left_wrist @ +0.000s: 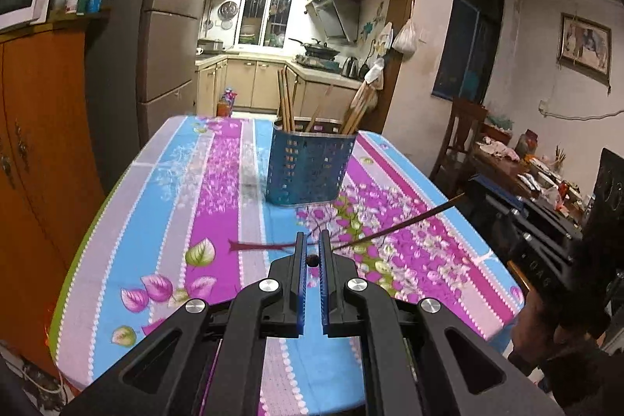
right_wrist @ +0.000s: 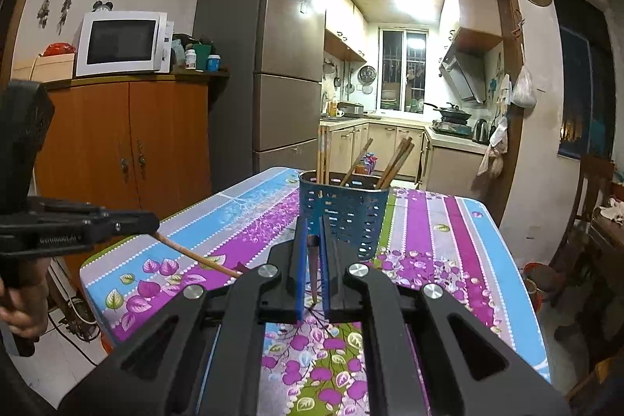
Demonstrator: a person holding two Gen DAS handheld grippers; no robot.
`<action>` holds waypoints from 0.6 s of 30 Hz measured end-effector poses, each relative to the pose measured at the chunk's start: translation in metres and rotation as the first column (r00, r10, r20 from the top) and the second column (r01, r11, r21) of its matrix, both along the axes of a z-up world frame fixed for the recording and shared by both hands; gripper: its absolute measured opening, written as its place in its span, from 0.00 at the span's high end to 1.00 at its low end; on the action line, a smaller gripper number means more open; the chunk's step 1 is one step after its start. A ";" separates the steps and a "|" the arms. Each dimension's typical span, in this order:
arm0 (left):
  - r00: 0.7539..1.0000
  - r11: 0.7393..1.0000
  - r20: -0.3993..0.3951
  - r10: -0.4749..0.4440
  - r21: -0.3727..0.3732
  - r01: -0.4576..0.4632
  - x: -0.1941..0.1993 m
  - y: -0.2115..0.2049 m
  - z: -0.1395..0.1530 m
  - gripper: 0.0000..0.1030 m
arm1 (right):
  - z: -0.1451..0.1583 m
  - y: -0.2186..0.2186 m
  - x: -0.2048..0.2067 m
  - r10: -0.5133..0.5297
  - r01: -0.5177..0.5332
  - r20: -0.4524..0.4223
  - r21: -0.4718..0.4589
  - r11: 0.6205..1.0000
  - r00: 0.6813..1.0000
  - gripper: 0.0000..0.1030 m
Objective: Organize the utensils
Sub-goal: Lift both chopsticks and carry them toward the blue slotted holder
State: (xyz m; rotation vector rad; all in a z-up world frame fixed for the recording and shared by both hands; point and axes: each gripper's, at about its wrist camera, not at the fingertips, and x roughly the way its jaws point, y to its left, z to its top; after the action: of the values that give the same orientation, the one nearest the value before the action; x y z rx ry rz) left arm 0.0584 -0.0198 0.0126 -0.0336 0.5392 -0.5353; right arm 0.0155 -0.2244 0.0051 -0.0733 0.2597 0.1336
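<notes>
A blue perforated utensil holder (left_wrist: 308,164) with several wooden chopsticks stands on the flowered tablecloth (left_wrist: 218,182); it also shows in the right wrist view (right_wrist: 347,211). My left gripper (left_wrist: 311,252) is shut on the end of a dark chopstick (left_wrist: 409,219) that runs right to my right gripper (left_wrist: 503,217). In the right wrist view my right gripper (right_wrist: 311,248) is shut on a chopstick (right_wrist: 313,271) held between its pads. The left gripper (right_wrist: 152,227) holds a brown chopstick (right_wrist: 195,256) at the left.
An orange wooden cabinet (right_wrist: 128,143) with a microwave (right_wrist: 123,43) stands left of the table, beside a grey fridge (right_wrist: 273,73). The kitchen doorway lies beyond the table. A wooden chair (left_wrist: 460,139) and a cluttered side table (left_wrist: 522,166) stand at the right.
</notes>
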 end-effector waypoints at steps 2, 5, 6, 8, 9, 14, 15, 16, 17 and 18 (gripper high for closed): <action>1.000 1.000 0.012 -0.003 -0.004 0.003 0.002 -0.001 0.008 0.93 | 0.004 0.000 0.003 0.001 -0.001 -0.003 -0.002 1.000 1.000 0.95; 0.999 1.000 0.032 -0.005 -0.001 0.005 0.004 -0.005 0.019 0.93 | 0.013 -0.001 0.010 0.004 -0.004 -0.013 -0.001 1.000 1.000 0.95; 0.999 1.000 0.037 -0.007 0.001 0.007 0.005 -0.006 0.023 0.93 | 0.017 -0.002 0.012 0.006 -0.006 -0.019 0.001 1.000 1.000 0.95; 0.999 1.000 0.044 -0.011 0.010 0.011 0.009 -0.009 0.030 0.93 | 0.025 -0.003 0.018 0.013 -0.013 -0.038 0.004 1.000 0.999 0.95; 0.999 1.000 0.047 -0.014 0.014 0.013 0.011 -0.011 0.033 0.93 | 0.027 -0.003 0.020 0.015 -0.015 -0.047 0.003 1.000 0.999 0.95; 0.999 0.999 0.035 -0.036 0.037 0.034 0.027 -0.022 0.049 0.93 | 0.043 -0.006 0.037 0.025 -0.023 -0.128 0.019 1.000 0.991 0.95; 0.999 0.998 0.036 -0.038 0.044 0.036 0.030 -0.024 0.051 0.93 | 0.047 -0.007 0.042 0.030 -0.026 -0.156 0.028 0.999 0.987 0.95; 0.998 0.998 0.037 -0.042 0.055 0.040 0.034 -0.028 0.055 0.93 | 0.050 -0.008 0.046 0.033 -0.027 -0.175 0.038 0.999 0.984 0.96; 0.998 0.997 0.039 -0.043 0.063 0.040 0.036 -0.031 0.056 0.93 | 0.052 -0.009 0.048 0.033 -0.024 -0.190 0.046 0.999 0.981 0.95; 0.998 0.996 0.045 -0.042 0.074 0.039 0.039 -0.034 0.059 0.93 | 0.054 -0.010 0.053 0.035 -0.023 -0.217 0.057 0.998 0.975 0.95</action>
State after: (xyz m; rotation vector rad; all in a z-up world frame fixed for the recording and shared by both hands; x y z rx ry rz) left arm 0.0974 -0.0540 0.0716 0.0595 0.5150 -0.5542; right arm 0.0681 -0.2344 0.0595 -0.0082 0.4745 0.1783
